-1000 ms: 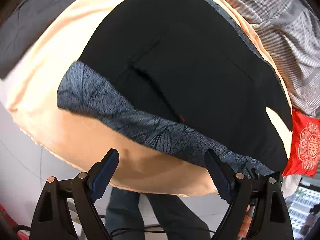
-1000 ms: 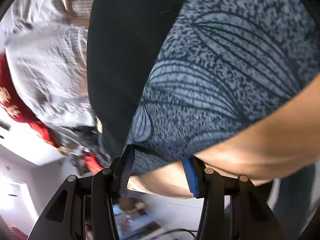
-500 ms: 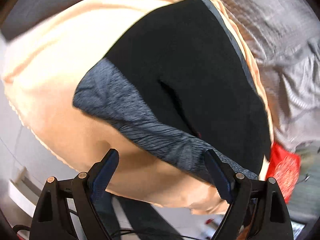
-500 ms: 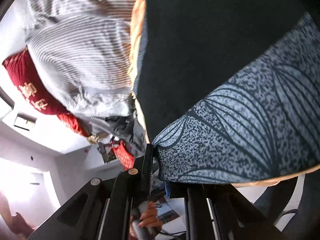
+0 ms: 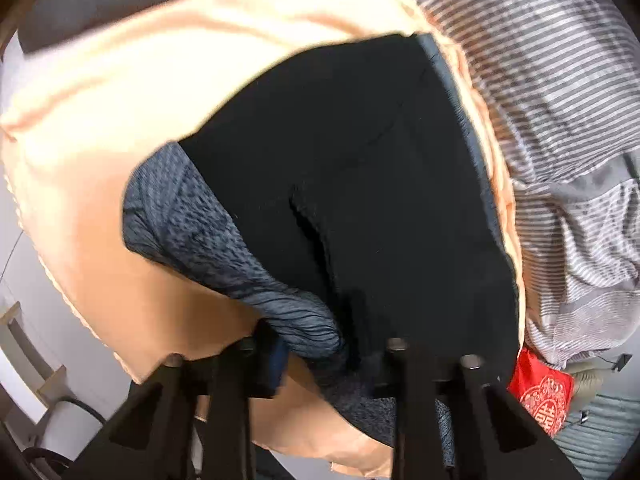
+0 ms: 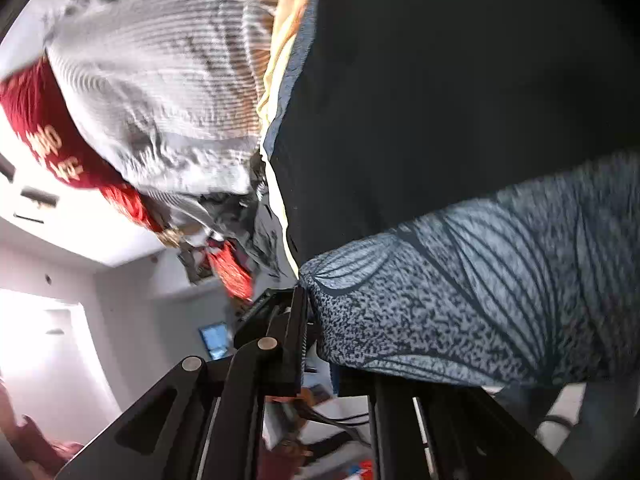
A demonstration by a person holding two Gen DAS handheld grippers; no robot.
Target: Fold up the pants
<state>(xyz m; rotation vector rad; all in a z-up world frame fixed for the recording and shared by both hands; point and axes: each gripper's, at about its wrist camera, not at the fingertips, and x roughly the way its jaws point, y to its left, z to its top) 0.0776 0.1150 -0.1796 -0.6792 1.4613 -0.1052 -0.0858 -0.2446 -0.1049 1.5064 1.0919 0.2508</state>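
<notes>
Black pants [image 5: 360, 160] with a grey leaf-patterned waistband [image 5: 192, 224] lie spread on a peach sheet [image 5: 120, 100]. My left gripper [image 5: 324, 356] points steeply down at the near edge. Its jaws are closing, and a bunched stretch of waistband is pinched between them. In the right wrist view the same pants [image 6: 440, 100] fill the upper right. My right gripper [image 6: 318, 332] is shut on the end corner of the waistband [image 6: 480, 300], which hangs raised off the sheet. The right finger is mostly hidden under the cloth.
Grey striped bedding [image 5: 560, 120] lies crumpled beyond the sheet's far side, with a red embroidered cushion [image 5: 544, 396] beside it. The right wrist view shows that bedding [image 6: 160, 80], the red cushion [image 6: 52, 132], and white walls below. The person's legs show under the sheet's near edge.
My left jaws went from wide open above the sheet edge to closed on the waistband. My right jaws closed on the waistband corner and rose with it.
</notes>
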